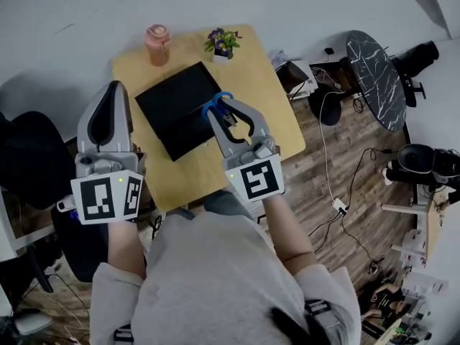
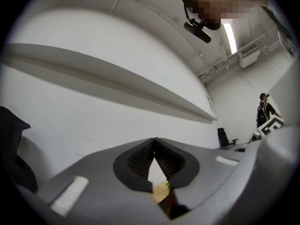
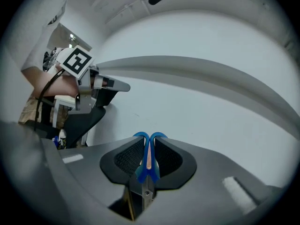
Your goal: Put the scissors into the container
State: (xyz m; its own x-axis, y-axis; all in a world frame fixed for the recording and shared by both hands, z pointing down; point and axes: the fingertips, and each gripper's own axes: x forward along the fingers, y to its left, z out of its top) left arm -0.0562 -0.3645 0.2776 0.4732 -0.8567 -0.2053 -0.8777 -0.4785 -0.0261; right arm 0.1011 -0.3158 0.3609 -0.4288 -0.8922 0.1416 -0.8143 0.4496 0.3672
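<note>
The right tool pinches the blue-handled scissors by the handles. The loops poke past the jaw tips and the blades point back toward the hand, probably so they can go in handle-first. In the head view they hang over the right edge of the black container, which lies mid-table. Its inside looks plain dark, and I can make out nothing in it. The left tool, pressed together on nothing, is held up at the left, out of the way.
</note>
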